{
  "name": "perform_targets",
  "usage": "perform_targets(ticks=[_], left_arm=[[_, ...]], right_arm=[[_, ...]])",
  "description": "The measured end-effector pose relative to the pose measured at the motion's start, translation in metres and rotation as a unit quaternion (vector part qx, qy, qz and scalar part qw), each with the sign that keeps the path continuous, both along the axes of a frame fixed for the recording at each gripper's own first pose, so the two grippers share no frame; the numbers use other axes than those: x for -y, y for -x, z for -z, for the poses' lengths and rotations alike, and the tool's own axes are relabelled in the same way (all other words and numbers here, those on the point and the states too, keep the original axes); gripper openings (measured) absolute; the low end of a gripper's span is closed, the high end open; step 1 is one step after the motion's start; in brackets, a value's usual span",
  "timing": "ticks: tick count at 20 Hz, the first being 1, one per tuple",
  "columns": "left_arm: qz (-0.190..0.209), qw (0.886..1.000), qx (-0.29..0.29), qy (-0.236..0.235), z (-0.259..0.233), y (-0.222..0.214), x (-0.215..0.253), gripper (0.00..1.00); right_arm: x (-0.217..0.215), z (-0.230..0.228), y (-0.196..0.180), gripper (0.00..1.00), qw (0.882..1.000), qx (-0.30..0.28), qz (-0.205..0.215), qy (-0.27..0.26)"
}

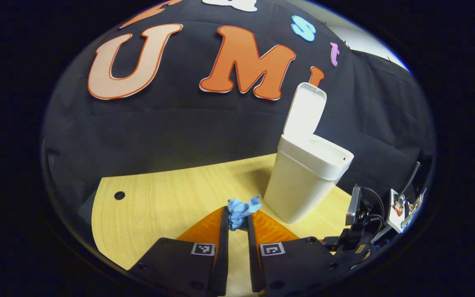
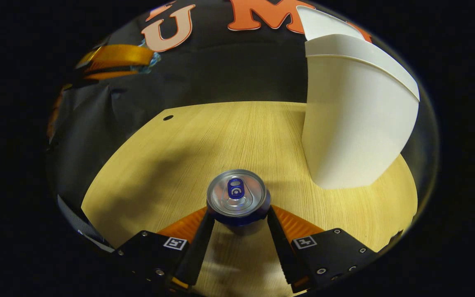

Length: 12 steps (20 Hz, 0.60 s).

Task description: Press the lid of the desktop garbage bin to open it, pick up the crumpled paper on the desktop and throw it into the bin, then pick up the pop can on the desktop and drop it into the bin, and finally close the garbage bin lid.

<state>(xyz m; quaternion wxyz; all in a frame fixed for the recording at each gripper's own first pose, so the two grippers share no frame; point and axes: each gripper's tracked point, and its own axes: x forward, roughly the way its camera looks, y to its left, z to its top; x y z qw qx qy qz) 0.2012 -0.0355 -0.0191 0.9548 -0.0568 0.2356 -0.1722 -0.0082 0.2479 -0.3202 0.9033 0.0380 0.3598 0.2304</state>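
while paper [image 1: 241, 210] sits between left tongs [image 1: 237, 218].

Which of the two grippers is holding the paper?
The left gripper: blue crumpled paper sits pinched between its fingers. The right gripper grips the can instead.

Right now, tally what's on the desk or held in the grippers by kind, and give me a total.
Bins: 1, the white bin, lid up.
Paper balls: 1, the blue crumpled paper, held in the left gripper.
Cans: 1, the pop can, upright on the desk between the right gripper's fingers.
Total: 3.
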Motion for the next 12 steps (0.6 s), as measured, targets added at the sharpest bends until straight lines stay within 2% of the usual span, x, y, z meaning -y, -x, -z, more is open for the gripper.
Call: perform_targets(ticks=[6,12], left_arm=[[0.050,0.996,0.060,0.033,-0.038,-0.036,0.049,0.25],[0.112,0.984,0.117,0.069,-0.089,-0.068,0.124,0.25]], right_arm=[[0.000,-0.002,0.000,0.78,1.000,0.003,0.008,0.005],[0.000,-0.002,0.000,0.78,0.999,0.006,0.032,0.009]])
